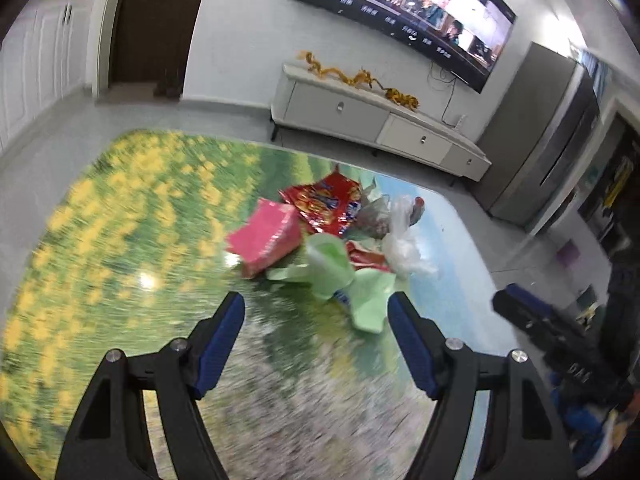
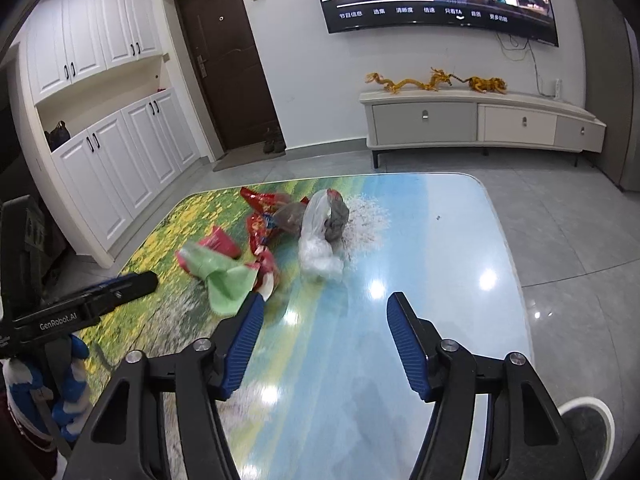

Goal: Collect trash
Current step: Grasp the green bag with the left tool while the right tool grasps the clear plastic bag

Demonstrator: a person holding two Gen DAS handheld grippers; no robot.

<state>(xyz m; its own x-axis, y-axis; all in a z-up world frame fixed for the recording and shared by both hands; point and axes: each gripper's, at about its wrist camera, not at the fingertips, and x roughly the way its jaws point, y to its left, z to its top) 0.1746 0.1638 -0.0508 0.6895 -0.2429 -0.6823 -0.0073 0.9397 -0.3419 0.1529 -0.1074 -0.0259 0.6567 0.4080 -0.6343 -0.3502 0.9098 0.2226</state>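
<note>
Green, pink, red and clear litter lay heaped on the picture-printed desk (image 2: 440, 240), both grippers released above it.

Pile's long axis ran from about 7 to 1 o'clock in the right wrist view: a crumpled green bag (image 2: 224, 280) at the near end, a pink packet (image 2: 220, 244) beside it, a red snack wrapper (image 2: 264, 220) in the middle, and a clear plastic bag (image 2: 320, 236) with something grey inside at the far end. Left gripper (image 1: 316, 312) hovered with jaws spread wide and nothing between them, the green bag (image 1: 332, 268) just beyond its tips at 12 o'clock. Right gripper (image 2: 324, 310) stood partly open and empty, its left finger (image 2: 248, 328) overlapping the green bag's edge in view; contact could not be told.
</note>
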